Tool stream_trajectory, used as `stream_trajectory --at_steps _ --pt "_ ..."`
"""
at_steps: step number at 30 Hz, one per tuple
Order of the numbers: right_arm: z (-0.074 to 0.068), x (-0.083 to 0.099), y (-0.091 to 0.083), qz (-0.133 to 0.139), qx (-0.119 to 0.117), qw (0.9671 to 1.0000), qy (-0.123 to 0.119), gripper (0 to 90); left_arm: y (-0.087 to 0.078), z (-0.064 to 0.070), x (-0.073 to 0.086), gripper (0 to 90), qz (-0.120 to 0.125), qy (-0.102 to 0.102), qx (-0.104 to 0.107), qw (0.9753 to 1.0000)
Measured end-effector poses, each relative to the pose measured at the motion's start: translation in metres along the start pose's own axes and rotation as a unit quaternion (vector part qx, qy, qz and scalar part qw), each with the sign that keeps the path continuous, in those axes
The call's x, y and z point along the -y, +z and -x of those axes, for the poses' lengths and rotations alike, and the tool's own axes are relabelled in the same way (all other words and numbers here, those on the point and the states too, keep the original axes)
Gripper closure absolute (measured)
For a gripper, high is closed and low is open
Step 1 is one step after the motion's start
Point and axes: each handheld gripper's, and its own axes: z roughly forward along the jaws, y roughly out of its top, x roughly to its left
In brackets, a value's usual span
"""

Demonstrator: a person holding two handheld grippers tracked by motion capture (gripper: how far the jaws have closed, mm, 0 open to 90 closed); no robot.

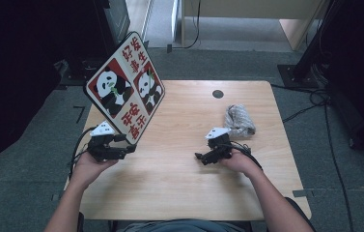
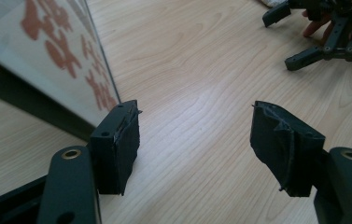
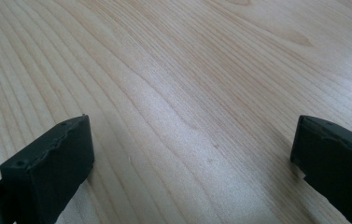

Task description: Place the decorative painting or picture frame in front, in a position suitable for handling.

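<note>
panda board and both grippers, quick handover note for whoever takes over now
Left gripper: open, one jaw right beside the red-and-white panda board's lower edge; nothing clamped.
Right gripper: open, low over the bare wooden table.
The board stands tilted at the table's left. A crumpled grey cloth bundle lies just beyond the right gripper.
Done: nothing gripped yet. Left: probably handling the board; the cloth is untouched.

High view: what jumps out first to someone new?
The panda board, red and white with two pandas and red characters, stands tilted on edge at the table's left rear, right beside the left gripper. In the left gripper view its jaws stand open, with the board's edge against the outer side of one jaw, so no grip. Next, the grey crumpled bundle lies right of centre, just behind the right gripper, also open.
</note>
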Motion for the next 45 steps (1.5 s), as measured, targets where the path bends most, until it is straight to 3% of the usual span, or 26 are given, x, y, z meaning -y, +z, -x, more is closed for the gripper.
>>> stream_trajectory --at_steps 5,18,26,34,42,45 --pt "0.0 0.0 0.0 0.0 0.0 1.0 0.0 0.0 -0.009 -0.008 0.004 35.4 0.004 -0.007 -0.006 0.9999" --pt "-0.002 0.001 -0.001 0.001 0.017 0.9997 0.017 0.0 -0.028 -0.037 0.012 34.1 0.024 -0.055 -0.035 0.9976" --pt "-0.003 0.001 0.0 0.002 0.019 0.9997 0.018 0.0 -0.029 -0.05 0.005 33.7 0.029 -0.058 -0.04 0.9971" --pt "-0.004 0.001 0.0 0.001 0.021 0.9996 0.021 0.0 -0.026 -0.06 -0.005 32.6 0.041 -0.067 -0.03 0.9964" --pt "-0.001 0.0 0.0 0.002 0.011 0.9999 0.011 0.0 -0.024 -0.066 -0.017 31.4 0.05 -0.065 -0.032 0.9962" --pt "0.002 -0.001 -0.001 0.004 0.002 0.9998 0.017 1.6 -0.023 -0.067 -0.021 31.7 0.052 -0.065 -0.035 0.9959"
